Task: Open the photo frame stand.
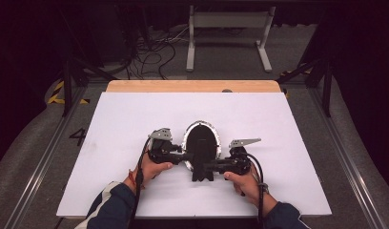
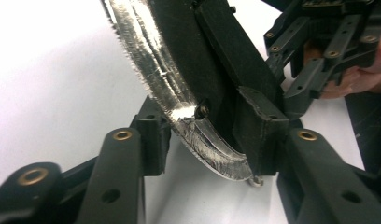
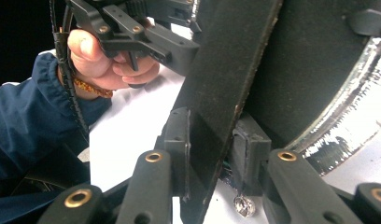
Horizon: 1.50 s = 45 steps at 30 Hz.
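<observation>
An oval frame (image 1: 201,142) with a black back and a silvery rim (image 2: 151,70) lies at the middle of the white board (image 1: 135,114). A black stand strip (image 1: 202,171) runs from its back toward the person. My left gripper (image 1: 183,155) comes in from the left, and its jaws close on the frame's near-left edge (image 2: 205,140), one pad on the rim, the other on the black back. My right gripper (image 1: 208,167) comes in from the right and is shut on the stand strip (image 3: 212,149), a pad on each face. Each gripper view also shows the other hand's gripper farther off.
The board lies on a table with a wooden far edge (image 1: 192,86). Beyond it on the floor are a white metal stand (image 1: 228,28) and loose cables (image 1: 154,52). Metal rails run along both sides of the table. A small silver screw (image 3: 243,204) lies under the strip.
</observation>
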Available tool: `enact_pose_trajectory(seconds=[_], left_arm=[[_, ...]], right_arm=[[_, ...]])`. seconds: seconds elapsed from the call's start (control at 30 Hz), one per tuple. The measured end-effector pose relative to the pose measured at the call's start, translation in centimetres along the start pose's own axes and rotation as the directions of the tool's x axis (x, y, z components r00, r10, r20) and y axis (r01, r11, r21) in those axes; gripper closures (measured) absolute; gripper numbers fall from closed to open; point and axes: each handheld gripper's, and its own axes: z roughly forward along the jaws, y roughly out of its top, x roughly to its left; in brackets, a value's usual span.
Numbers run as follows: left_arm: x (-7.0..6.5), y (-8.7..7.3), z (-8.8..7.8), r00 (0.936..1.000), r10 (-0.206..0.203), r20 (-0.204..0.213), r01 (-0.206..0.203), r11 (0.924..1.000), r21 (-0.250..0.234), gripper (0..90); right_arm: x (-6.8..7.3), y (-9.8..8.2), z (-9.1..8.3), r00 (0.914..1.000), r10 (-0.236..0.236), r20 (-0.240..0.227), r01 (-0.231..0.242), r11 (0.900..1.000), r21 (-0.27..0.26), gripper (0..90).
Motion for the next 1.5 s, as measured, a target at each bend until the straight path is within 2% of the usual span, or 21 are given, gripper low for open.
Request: enact_pose_trajectory(seconds=[0.03,0.13,0.17,0.2,0.27,0.43,0.57,0.7,0.73,0.8,0.83,0.93,0.97,1.03,1.1,1.2,1.27,1.4,1.5], left_arm=[[0.0,0.0,0.0,1.0000,0.000,0.000,0.000,1.0000,0.000,57.9],[-0.6,0.3,-0.2,0.9973,0.065,-0.036,-0.064,0.9977,0.021,57.2],[-1.0,0.4,-0.2,0.9963,0.073,-0.044,-0.072,0.9972,0.020,57.3],[-1.2,0.5,-0.3,0.9932,0.102,-0.057,-0.101,0.9946,0.025,57.7],[-1.7,0.7,-0.4,0.9875,0.135,-0.081,-0.133,0.9907,0.029,57.8],[-2.0,0.8,-0.4,0.9821,0.152,-0.111,-0.151,0.9884,0.021,58.9],[-2.6,1.2,-0.6,0.9637,0.202,-0.175,-0.202,0.9793,0.017,60.9],[-3.2,1.5,-0.8,0.9360,0.251,-0.247,-0.253,0.9671,0.021,65.2],[-3.2,1.5,-0.9,0.9327,0.254,-0.256,-0.258,0.9660,0.020,66.9],[-3.3,1.6,-1.0,0.9192,0.273,-0.284,-0.277,0.9605,0.025,68.3],[-3.4,1.6,-0.9,0.9165,0.272,-0.293,-0.276,0.9606,0.028,68.4],[-3.6,1.7,-0.8,0.8990,0.291,-0.327,-0.295,0.9546,0.039,68.4],[-3.6,1.7,-0.8,0.8964,0.294,-0.332,-0.298,0.9538,0.040,68.4],[-3.5,1.6,-0.9,0.9034,0.284,-0.321,-0.289,0.9568,0.032,68.8],[-3.4,1.5,-0.9,0.9071,0.277,-0.317,-0.285,0.9582,0.021,68.9],[-3.1,1.3,-0.8,0.9209,0.254,-0.296,-0.265,0.9644,0.003,68.9],[-2.8,1.1,-0.4,0.9298,0.244,-0.276,-0.246,0.9688,0.026,67.4],[-2.7,0.8,0.4,0.9286,0.255,-0.269,-0.248,0.9668,0.062,62.1],[-2.5,0.6,0.6,0.9323,0.242,-0.269,-0.233,0.9702,0.066,63.5]], right_arm=[[0.0,0.0,0.0,1.0000,0.000,0.000,0.000,1.000,0.000,71.9],[0.1,0.0,0.0,1.0000,-0.002,0.005,0.002,1.000,0.002,72.8],[0.1,0.0,-0.1,1.0000,0.000,0.004,0.000,1.000,0.002,73.8],[0.2,0.0,-0.2,1.0000,-0.005,0.006,0.005,1.000,0.004,75.5],[0.2,0.0,-0.2,0.9999,-0.008,0.009,0.008,1.000,0.004,75.9],[0.4,0.2,-0.3,0.9998,-0.014,0.016,0.014,1.000,-0.004,77.0],[0.6,0.4,-0.5,0.9998,-0.018,0.012,0.018,1.000,-0.012,77.6],[1.0,0.8,-0.7,0.9987,-0.045,0.023,0.045,0.999,-0.014,77.6],[1.2,0.8,-0.8,0.9983,-0.051,0.027,0.052,0.999,-0.014,77.6],[1.3,0.9,-0.8,0.9979,-0.060,0.026,0.060,0.998,-0.013,77.4],[1.4,1.0,-0.8,0.9978,-0.059,0.029,0.060,0.998,-0.014,77.1],[1.5,1.1,-0.9,0.9974,-0.061,0.039,0.062,0.998,-0.011,76.9],[1.5,1.1,-0.9,0.9973,-0.062,0.041,0.062,0.998,-0.011,76.8],[1.5,1.2,-1.0,0.9969,-0.065,0.044,0.065,0.998,-0.007,76.7],[1.5,1.1,-1.0,0.9969,-0.067,0.042,0.068,0.998,-0.007,76.8],[1.4,1.1,-1.0,0.9969,-0.067,0.040,0.067,0.998,-0.007,76.8],[1.5,1.1,-1.0,0.9968,-0.069,0.040,0.069,0.998,-0.007,76.9],[1.7,1.1,-0.8,0.9956,-0.080,0.047,0.080,0.997,0.001,77.3],[1.7,1.1,-0.9,0.9953,-0.084,0.049,0.084,0.996,0.002,77.2]])
